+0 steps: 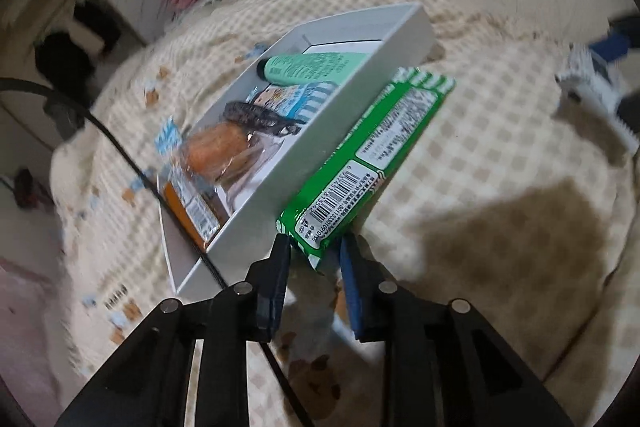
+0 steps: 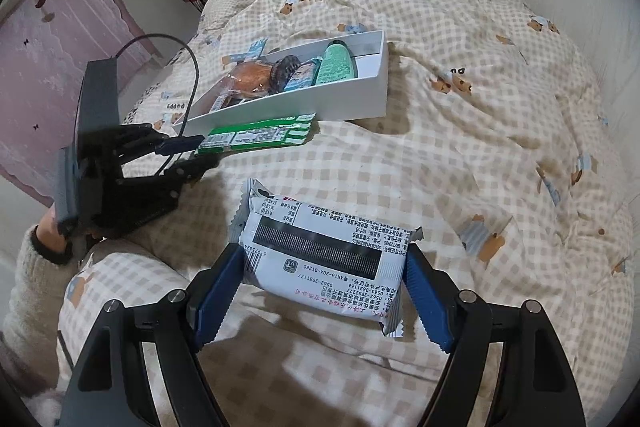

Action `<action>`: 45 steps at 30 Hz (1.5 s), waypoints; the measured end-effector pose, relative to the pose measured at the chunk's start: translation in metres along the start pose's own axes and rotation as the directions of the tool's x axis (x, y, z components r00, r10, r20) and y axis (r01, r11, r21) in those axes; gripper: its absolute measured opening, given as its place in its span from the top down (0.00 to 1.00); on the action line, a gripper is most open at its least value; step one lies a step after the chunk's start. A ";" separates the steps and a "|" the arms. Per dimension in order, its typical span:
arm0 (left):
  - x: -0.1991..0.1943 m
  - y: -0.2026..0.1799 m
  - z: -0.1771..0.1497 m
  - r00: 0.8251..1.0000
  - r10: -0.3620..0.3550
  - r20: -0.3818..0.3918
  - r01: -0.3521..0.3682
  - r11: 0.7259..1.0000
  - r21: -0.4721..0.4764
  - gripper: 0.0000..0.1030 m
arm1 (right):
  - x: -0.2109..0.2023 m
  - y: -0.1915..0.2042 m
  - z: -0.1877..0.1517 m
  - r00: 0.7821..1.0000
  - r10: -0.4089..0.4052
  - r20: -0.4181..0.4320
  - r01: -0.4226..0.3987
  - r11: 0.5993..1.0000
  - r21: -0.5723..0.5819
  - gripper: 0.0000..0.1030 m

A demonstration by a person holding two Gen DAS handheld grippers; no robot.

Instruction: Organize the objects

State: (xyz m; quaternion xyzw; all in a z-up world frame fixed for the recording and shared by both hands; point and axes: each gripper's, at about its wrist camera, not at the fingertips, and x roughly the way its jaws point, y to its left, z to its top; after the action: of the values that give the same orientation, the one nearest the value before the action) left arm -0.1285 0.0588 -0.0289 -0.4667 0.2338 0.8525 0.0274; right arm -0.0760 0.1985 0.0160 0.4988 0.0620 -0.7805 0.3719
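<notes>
Tube (image 2: 336,65), hair clip (image 2: 285,67), bun (image 2: 250,79) in box (image 2: 320,105) on bed (image 2: 460,155) — wafer pack (image 2: 256,137) just before box.

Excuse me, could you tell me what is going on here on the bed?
A person is tidying small items into a white box lying on a checked bedspread, with a handheld gripper in each hand. The left gripper has its fingers closed on the end of a green packet, held beside the box. The right gripper holds a white packet between its fingers, nearer the camera. The box already contains a mint-green tube, a wrapped pastry and a few other items.
</notes>
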 end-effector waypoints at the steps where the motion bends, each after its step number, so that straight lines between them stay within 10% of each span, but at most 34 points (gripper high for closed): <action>1: 0.001 -0.002 0.001 1.000 0.008 0.002 -0.008 1.000 0.009 0.74 | 0.000 0.001 0.000 1.000 -0.003 -0.002 0.003 1.000 -0.004 0.22; 14: 0.004 -0.024 0.020 0.994 0.061 0.095 -0.078 0.979 0.187 0.56 | 0.002 0.003 -0.002 0.999 -0.037 0.005 0.037 0.999 -0.026 0.22; 20: -0.011 -0.013 0.017 0.985 0.042 0.166 -0.056 0.995 0.080 0.84 | -0.002 0.003 -0.005 0.999 -0.038 0.016 0.038 0.999 -0.032 0.22; 32: -0.051 0.029 0.011 0.976 -0.133 0.170 0.151 0.984 -0.098 0.87 | -0.003 0.018 0.001 0.999 -0.002 0.051 0.004 0.999 -0.048 0.22; 41: -0.073 0.061 0.025 0.967 -0.117 0.228 0.171 0.956 -0.236 0.87 | 0.005 0.032 0.054 0.989 0.053 0.140 -0.046 0.997 -0.055 0.22; 45: -0.061 0.076 0.036 0.971 -0.087 0.223 0.154 0.940 -0.304 0.87 | 0.022 0.038 0.096 0.971 -0.051 0.234 0.064 0.997 -0.047 0.22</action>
State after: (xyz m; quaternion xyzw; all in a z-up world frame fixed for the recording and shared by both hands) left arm -0.1424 0.0163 0.0649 -0.3877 0.0597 0.9194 0.0282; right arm -0.1271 0.1153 0.0561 0.3918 0.0538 -0.8419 0.3672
